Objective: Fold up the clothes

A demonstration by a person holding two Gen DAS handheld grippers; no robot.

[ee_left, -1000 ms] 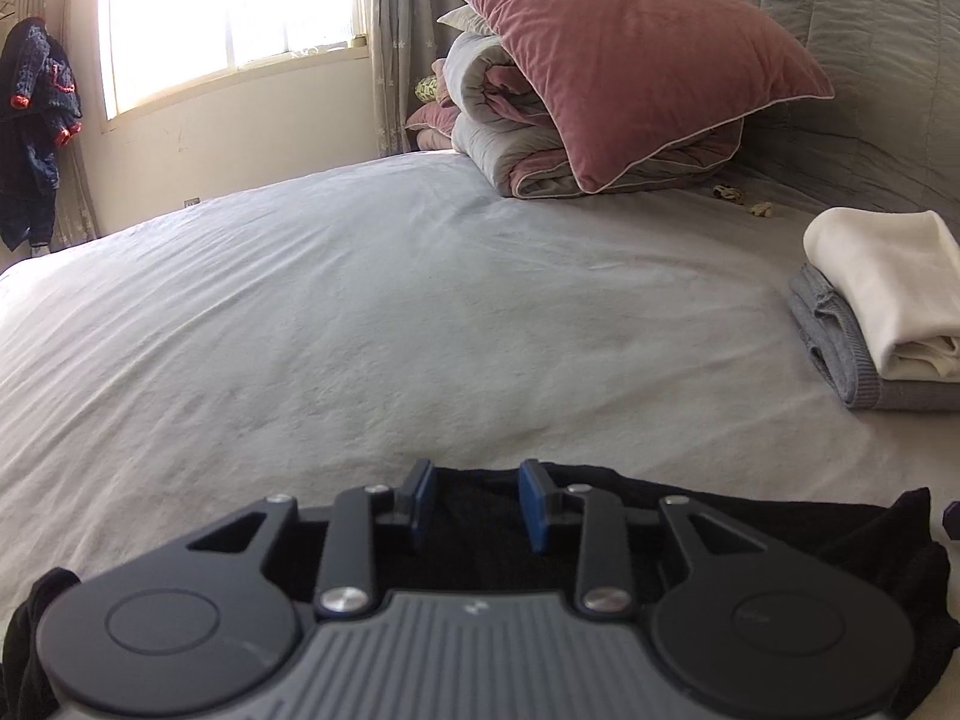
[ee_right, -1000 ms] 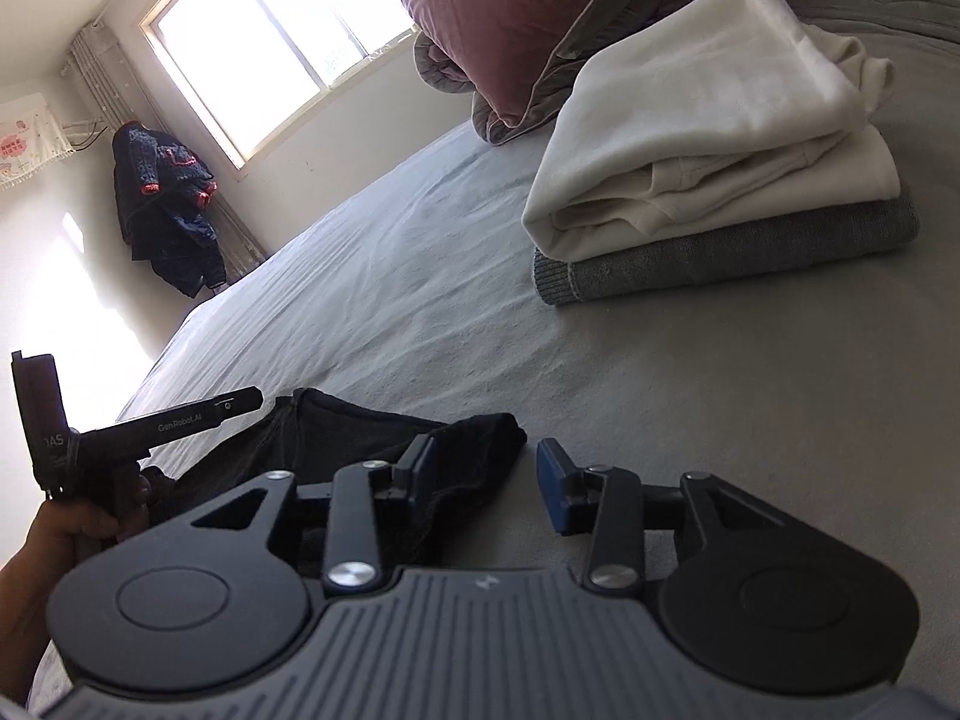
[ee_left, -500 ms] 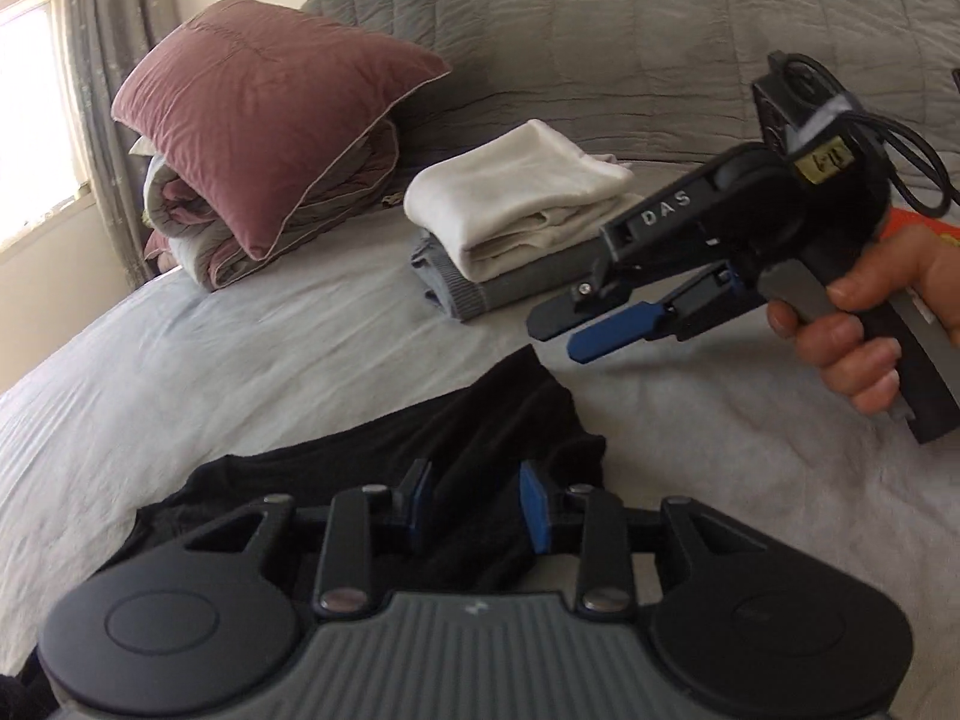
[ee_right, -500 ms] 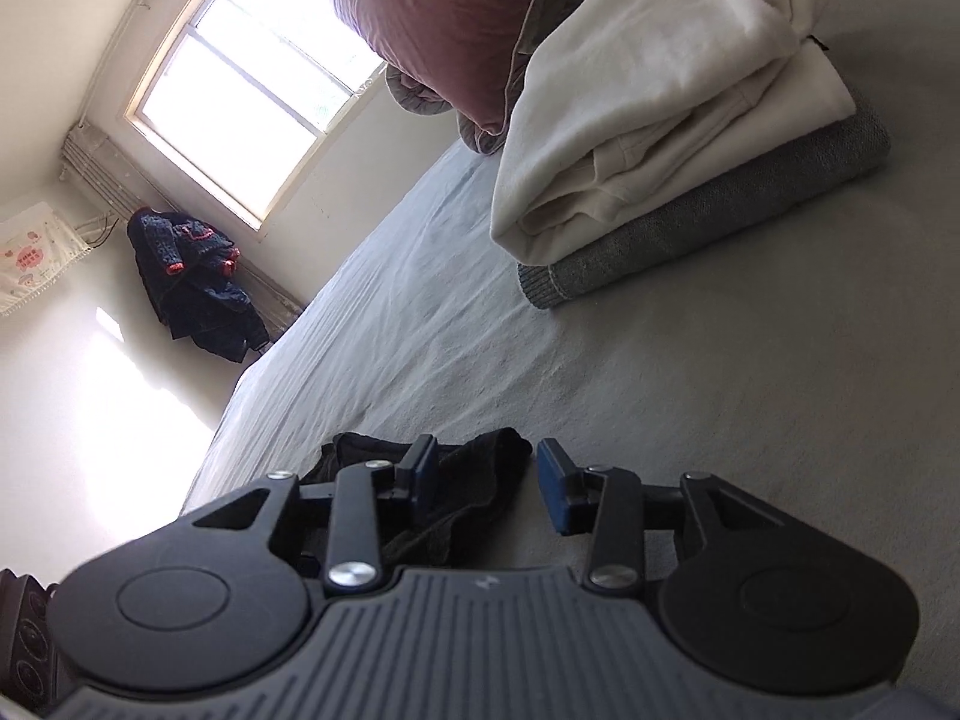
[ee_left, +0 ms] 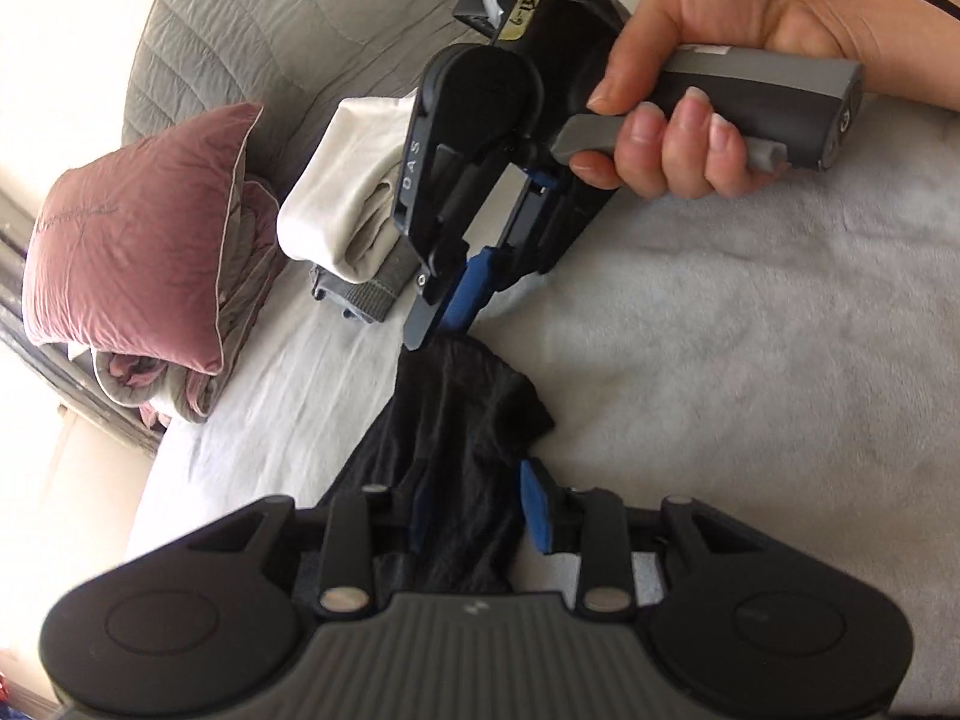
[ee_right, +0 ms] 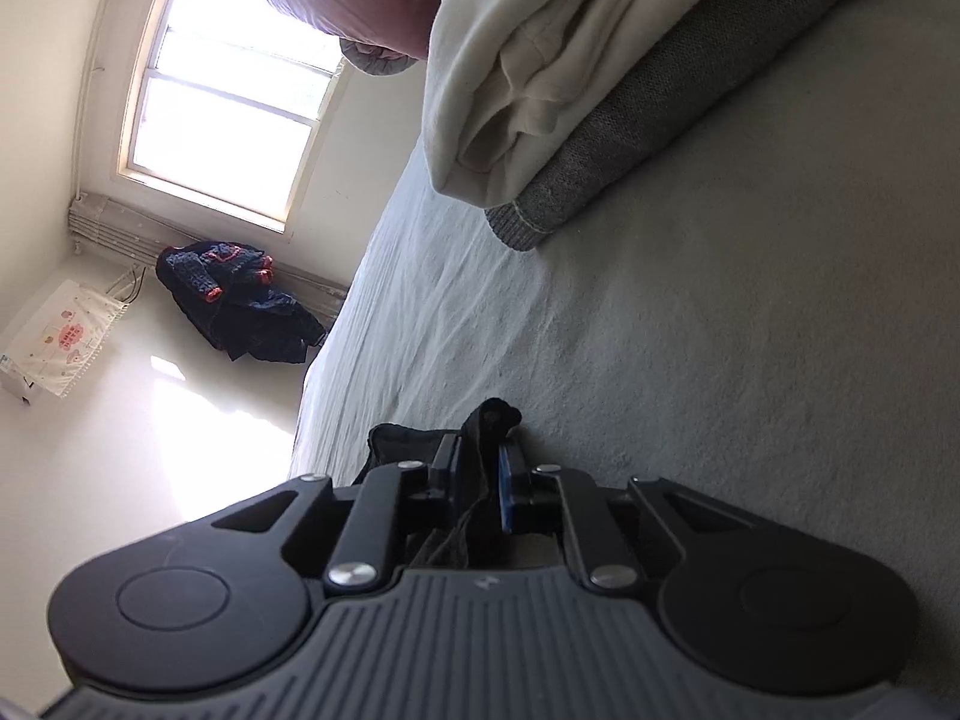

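Bed (ee_left: 750, 330) is carrying two folded garments (ee_left: 348, 210) by its head; I am closing my right hand-held gripper (ee_right: 480, 468) onto the black garment (ee_left: 462, 420), left hand-held gripper (ee_left: 474, 516) pinching its other end, folding barely starting.

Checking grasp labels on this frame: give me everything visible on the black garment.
The black garment is a thin, soft, dark knit, crumpled and unfolded, lying partly on the light grey bed cover. It runs as a bunched strip between the two grippers. One end passes between the left gripper's blue pads; whether they press on it is unclear. The far corner is pinched in the right gripper, whose jaws are closing on the fabric, a small tuft poking out beyond the tips. No print or label shows.
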